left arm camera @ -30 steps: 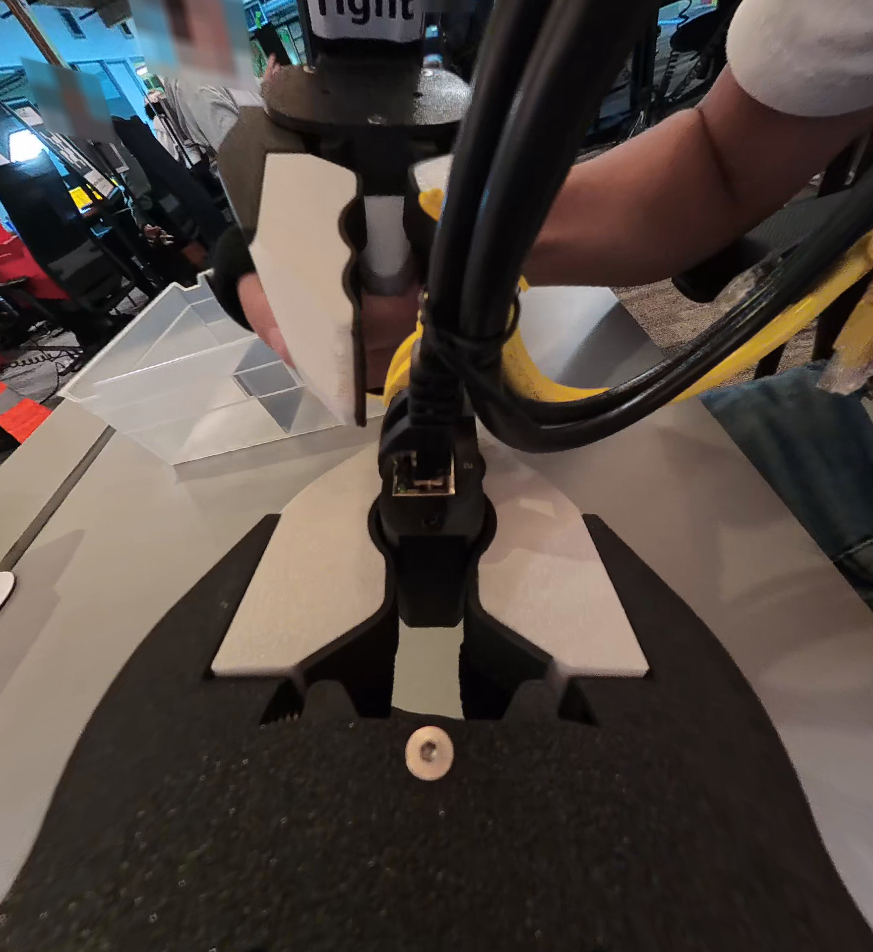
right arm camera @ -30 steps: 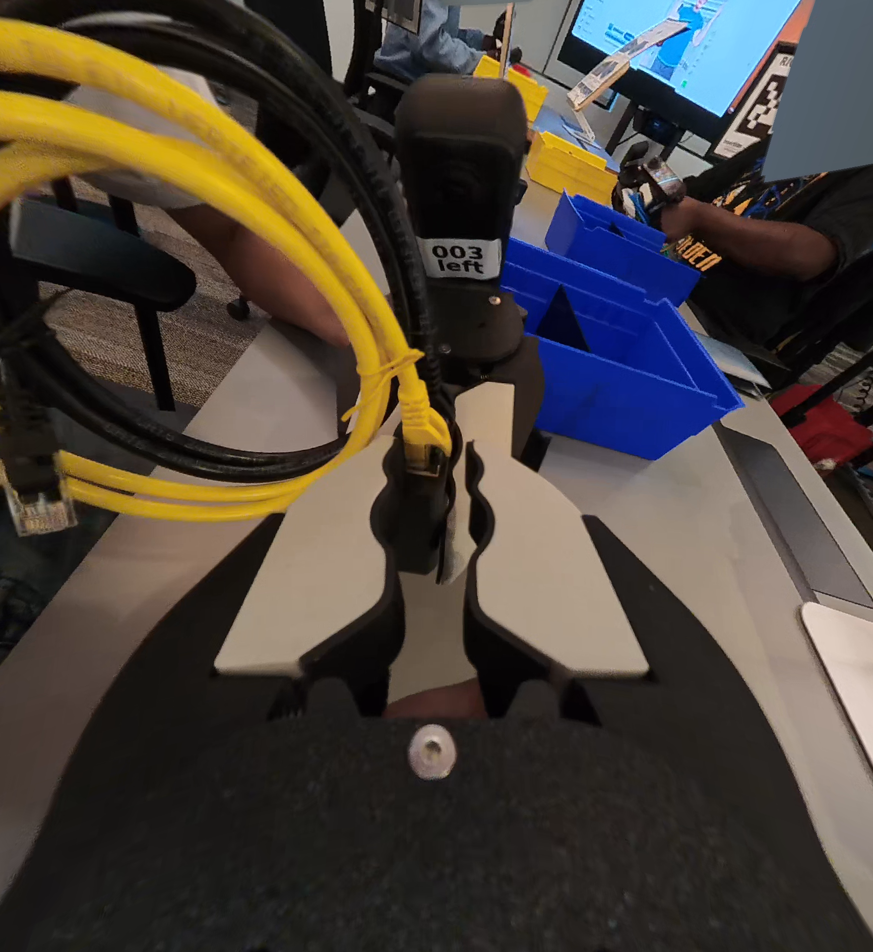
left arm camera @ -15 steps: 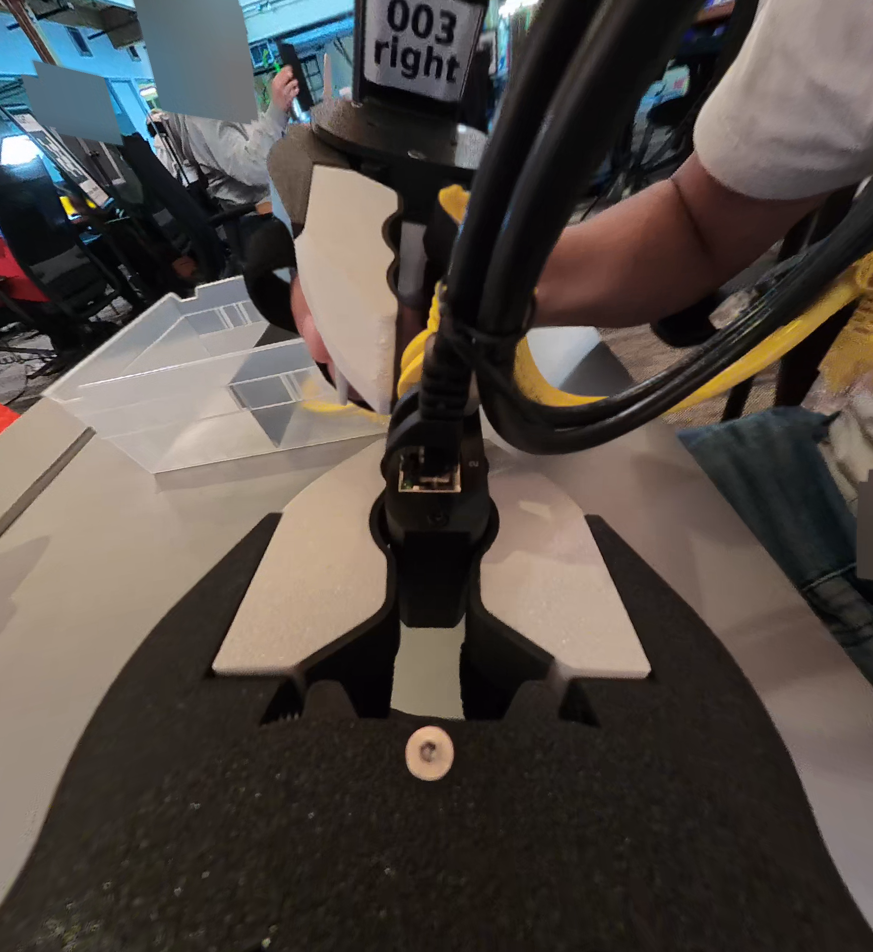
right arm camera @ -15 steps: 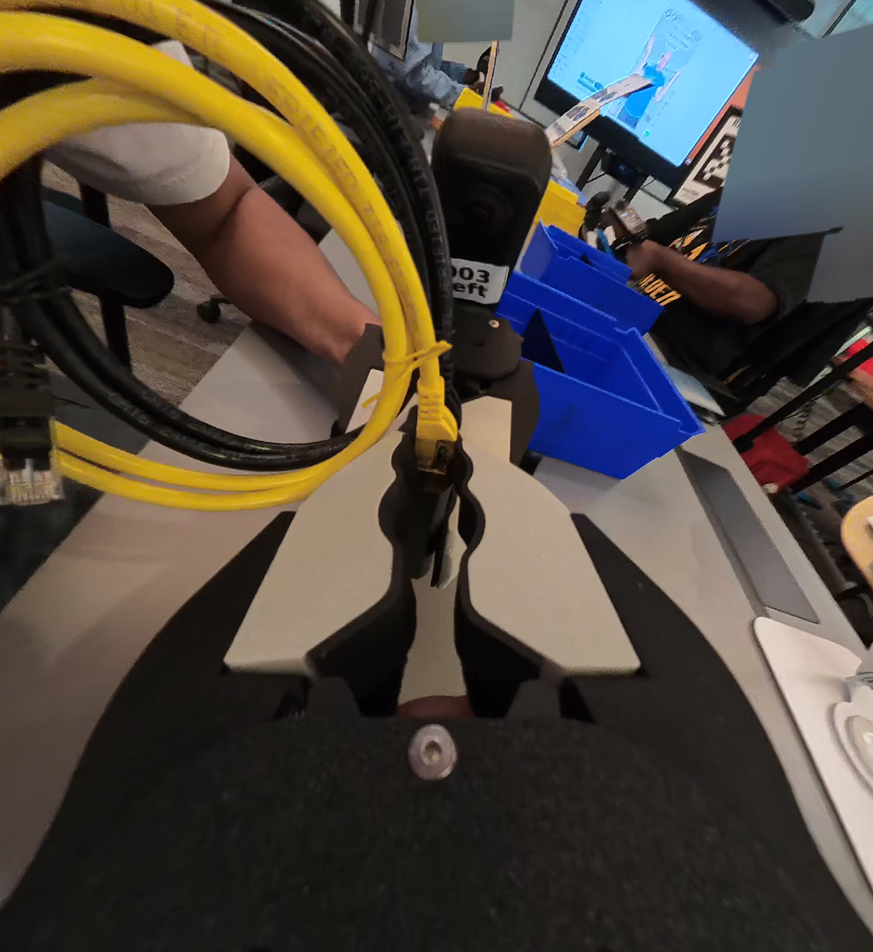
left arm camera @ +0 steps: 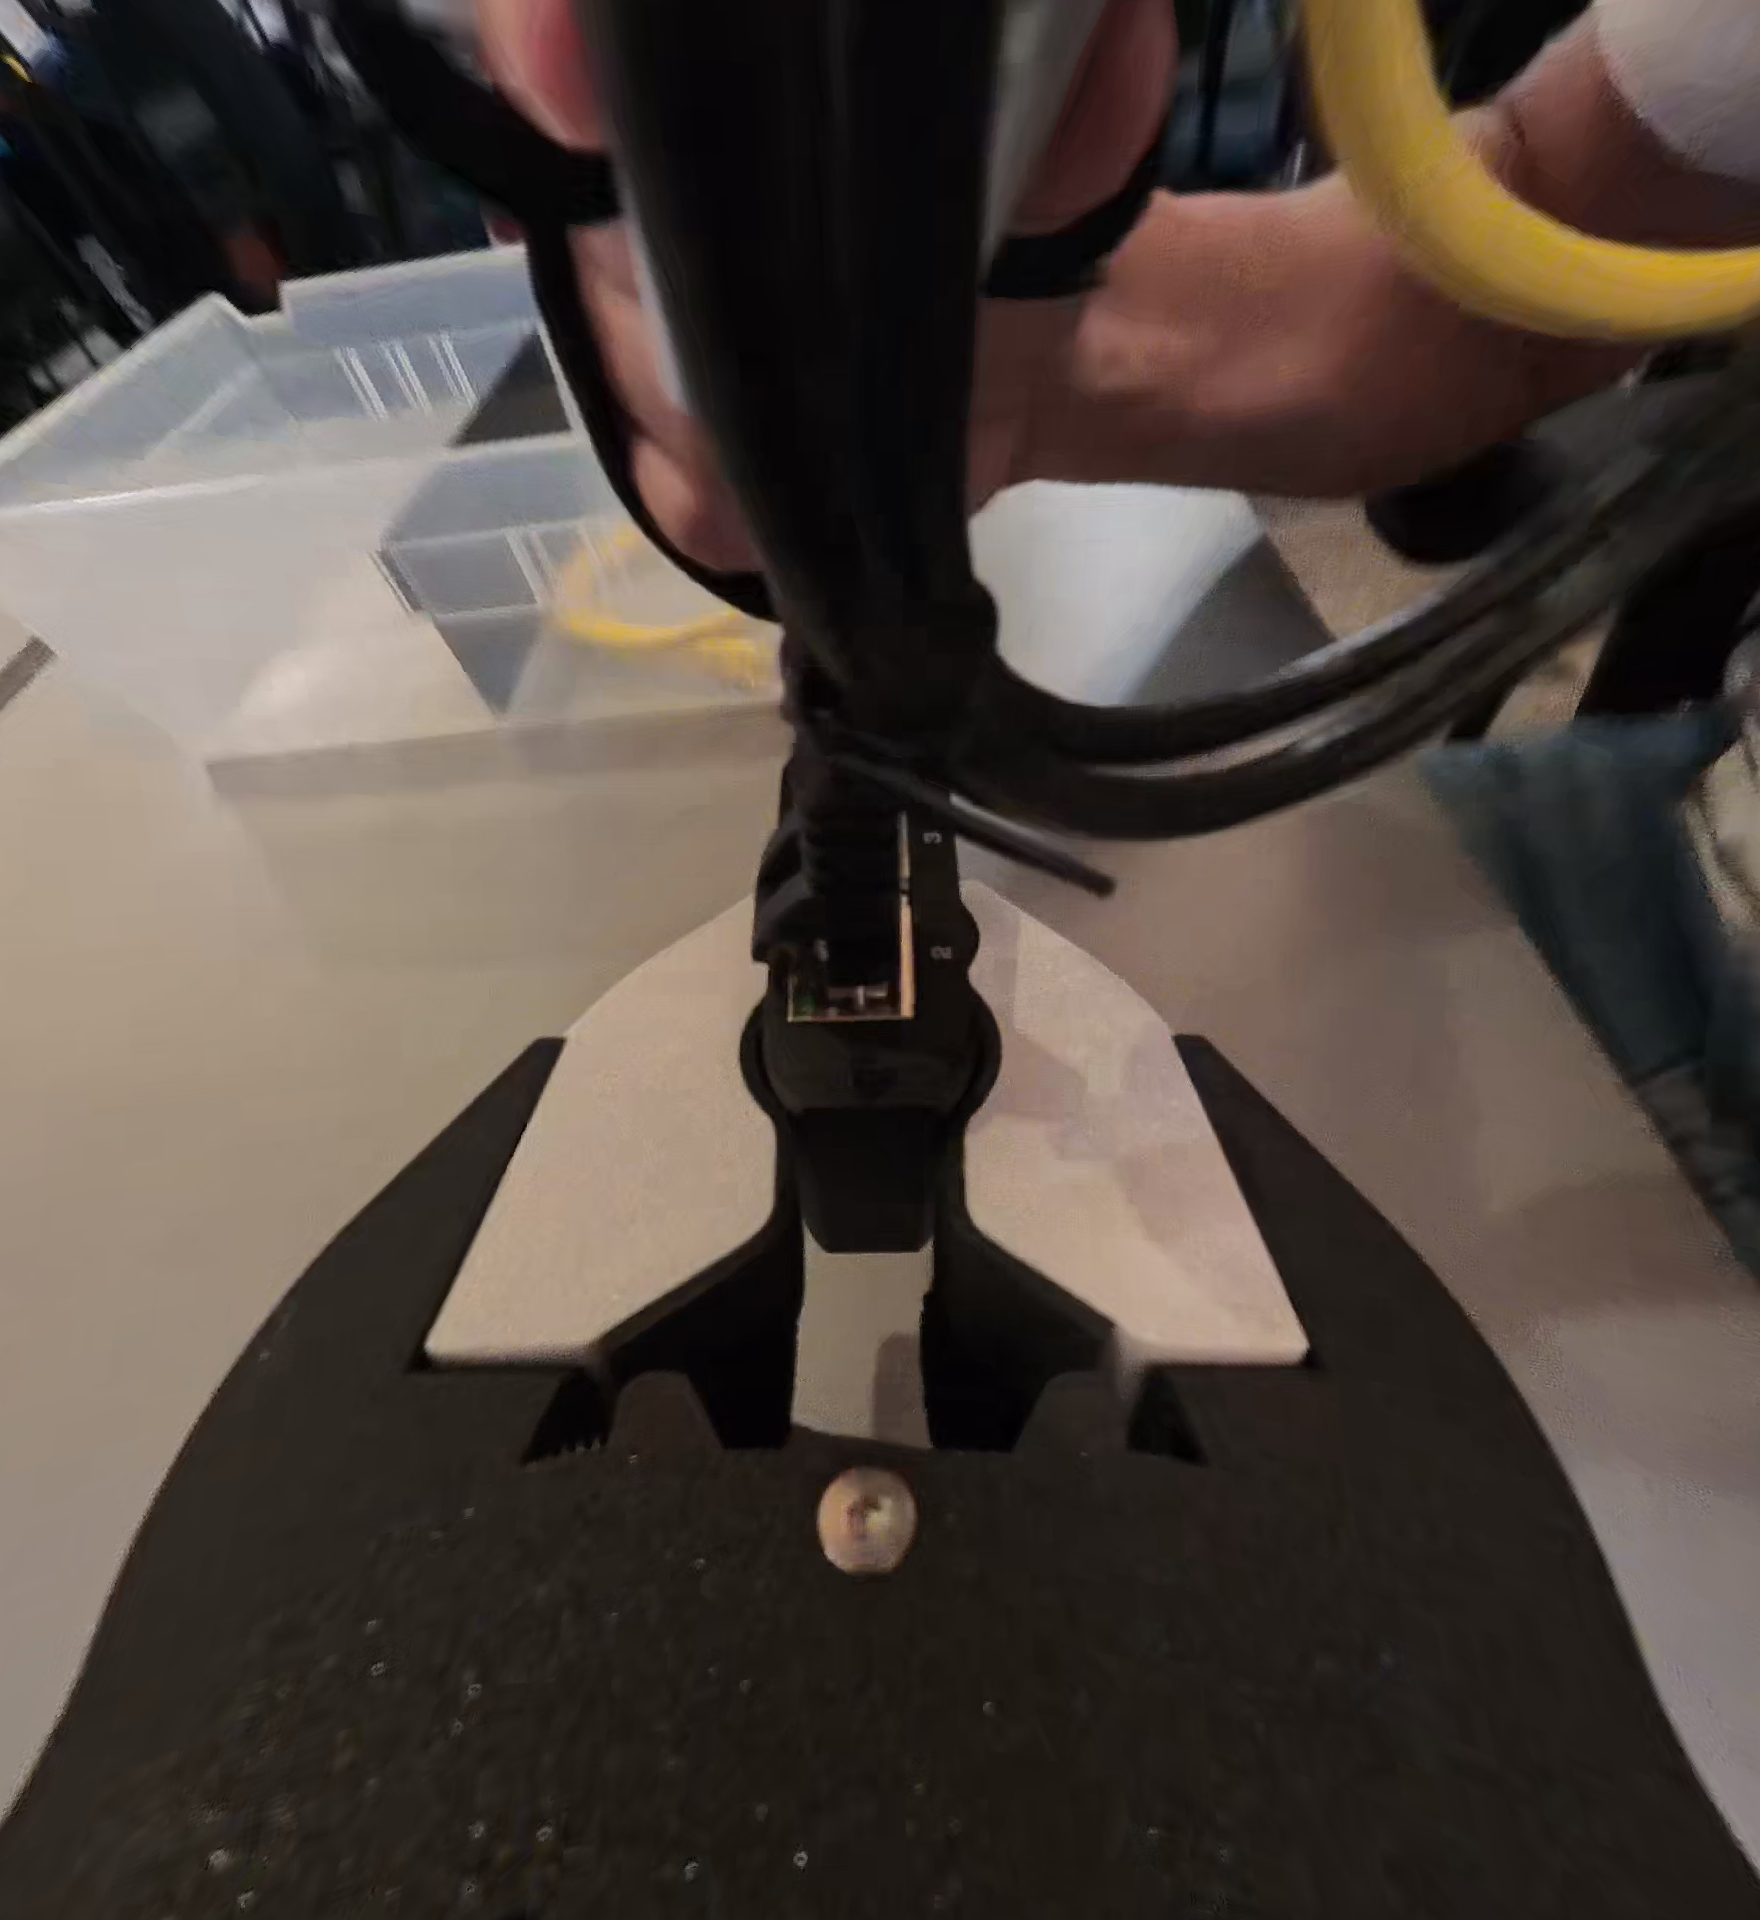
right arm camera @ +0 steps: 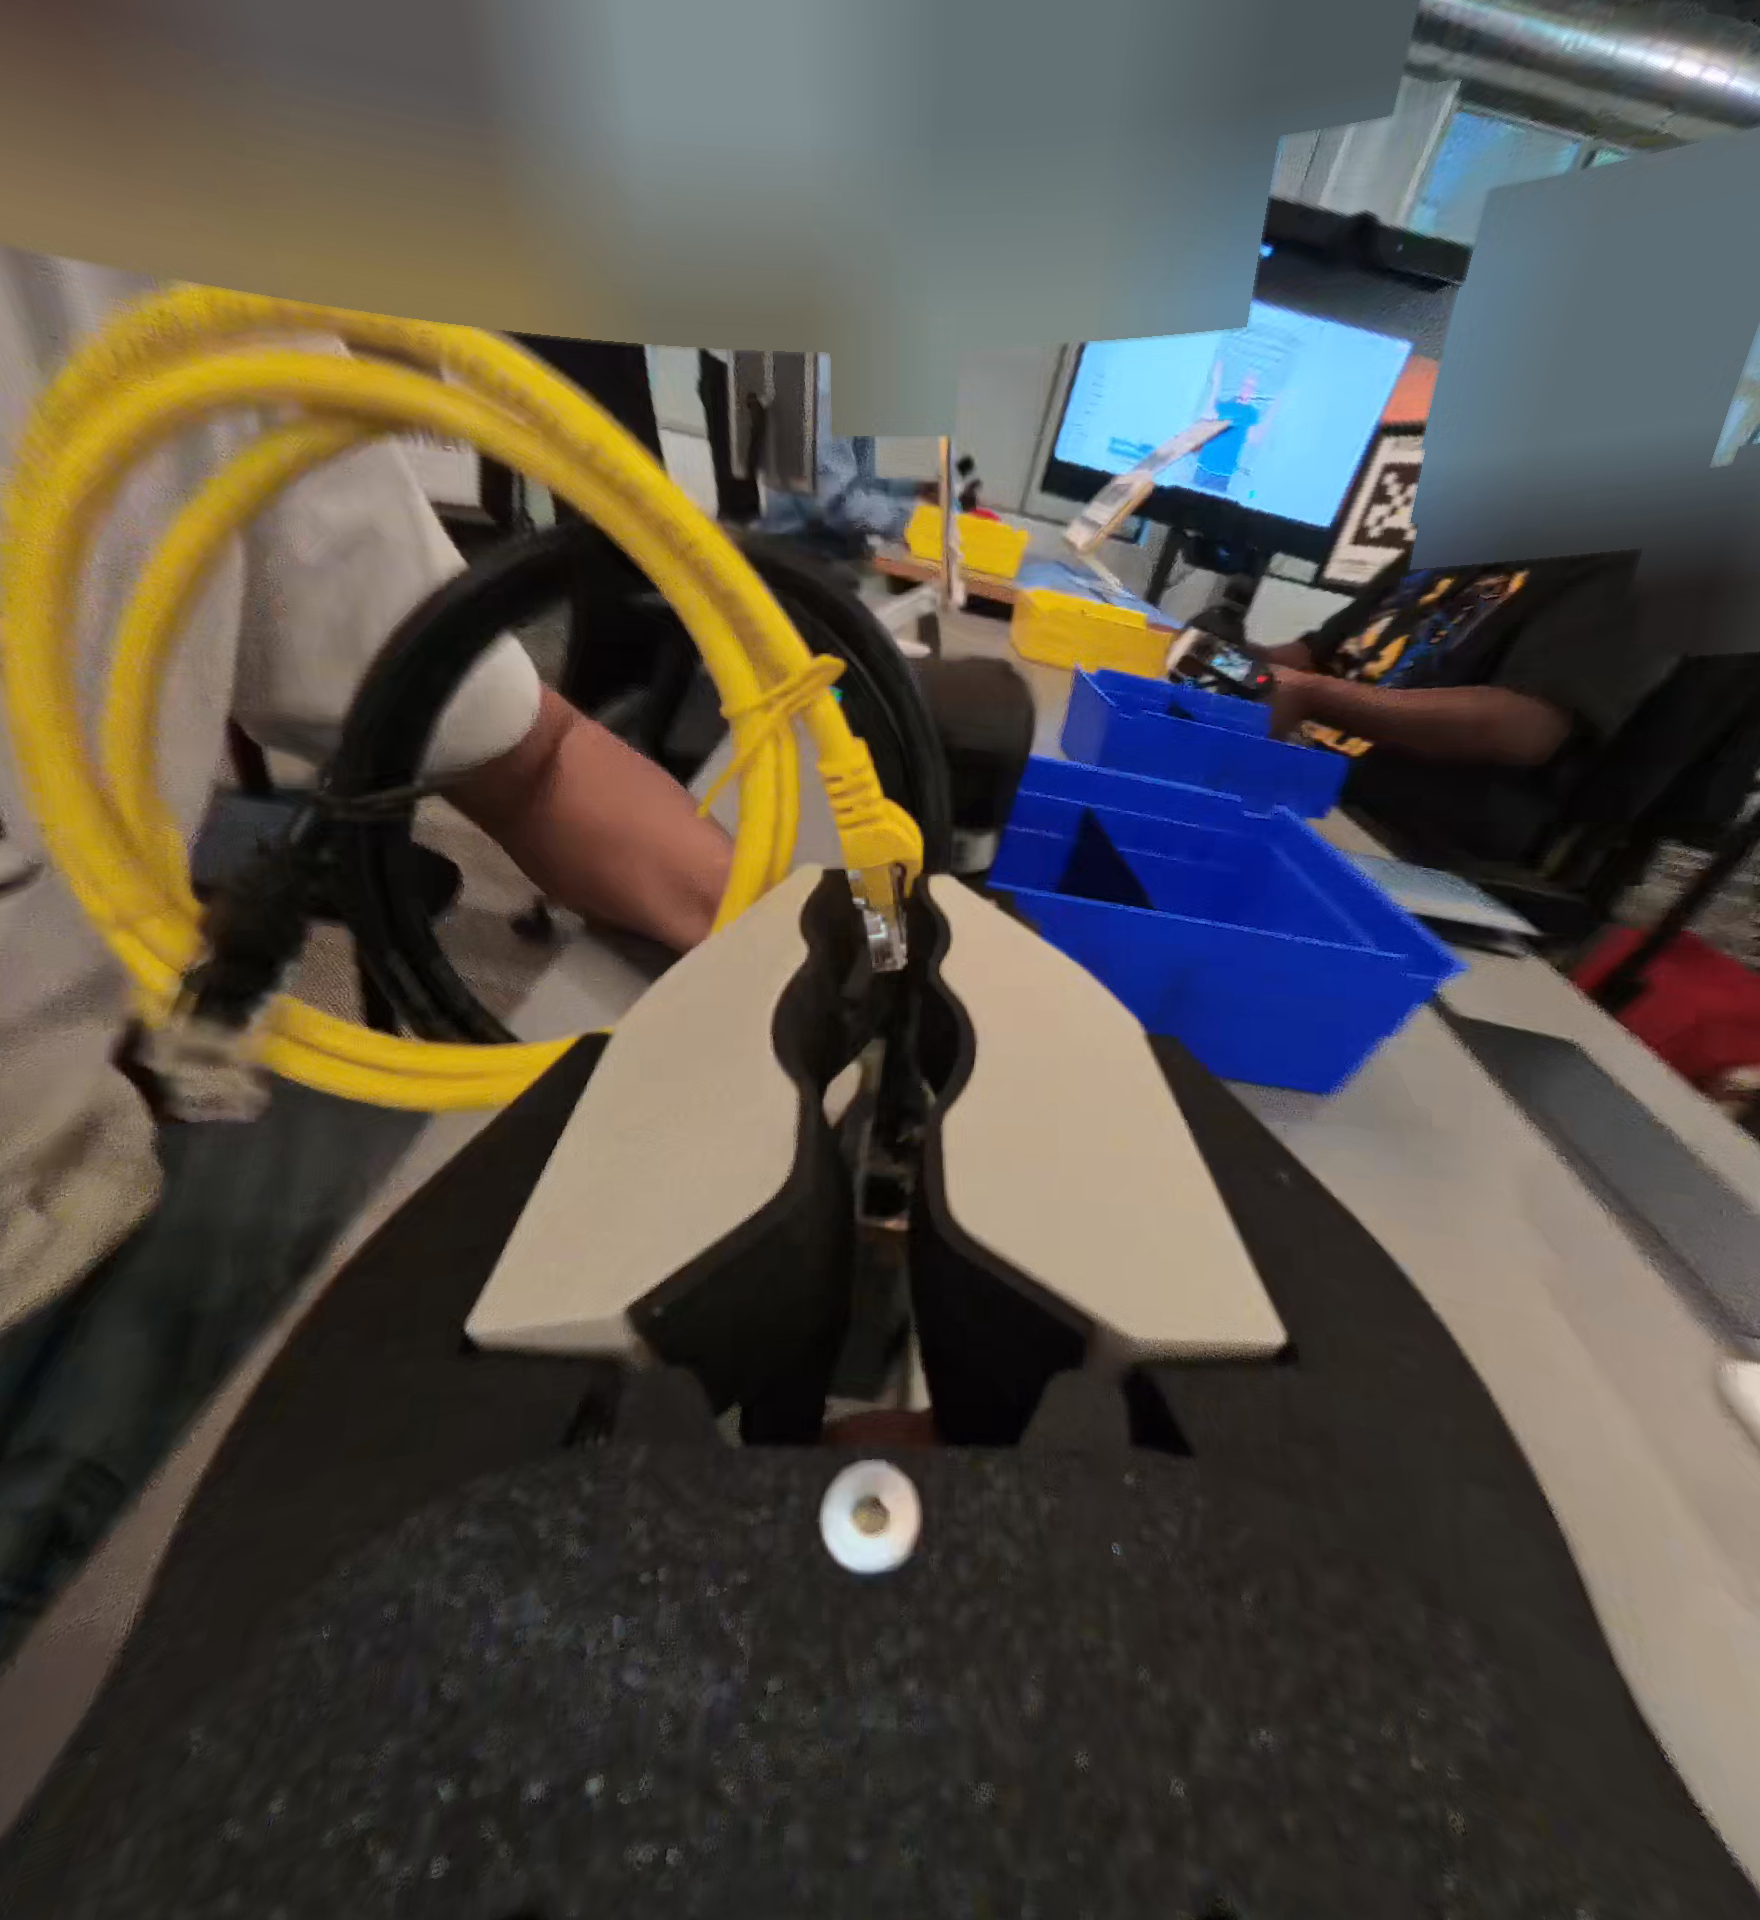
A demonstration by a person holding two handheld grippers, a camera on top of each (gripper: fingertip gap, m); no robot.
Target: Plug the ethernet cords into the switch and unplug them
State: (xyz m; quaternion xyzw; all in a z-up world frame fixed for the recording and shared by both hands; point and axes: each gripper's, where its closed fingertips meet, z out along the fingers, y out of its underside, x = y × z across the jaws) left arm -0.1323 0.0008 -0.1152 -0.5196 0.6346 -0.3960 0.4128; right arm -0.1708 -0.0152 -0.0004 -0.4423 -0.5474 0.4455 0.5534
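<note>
My left gripper (left arm camera: 868,940) is shut on a small black switch (left arm camera: 871,1101) and holds it above the grey table (left arm camera: 232,1039). A black ethernet cord's plug (left arm camera: 840,883) sits in one of the switch's ports, and the nearest port is empty. Its black coil (left arm camera: 1271,748) hangs to the right. My right gripper (right arm camera: 878,902) is shut on the yellow cord's plug (right arm camera: 881,920), whose clear tip is bare between the fingertips. The yellow coil (right arm camera: 180,520) hangs to the left, with the black coil (right arm camera: 408,665) behind it. In the left wrist view the right gripper is only a dark blur.
A clear plastic bin (left arm camera: 232,520) stands on the table beyond the switch, with a bit of yellow cable in it. Blue bins (right arm camera: 1250,966) stand at the right of the table. A person's arm (right arm camera: 595,821) and hand (left arm camera: 1219,343) are close behind the cords. The grippers' ends are close to 12 cm from one another.
My right gripper's fingers have closed further on the yellow plug and pulled it out of the switch, so its clear tip now shows. The left gripper still holds the switch.
</note>
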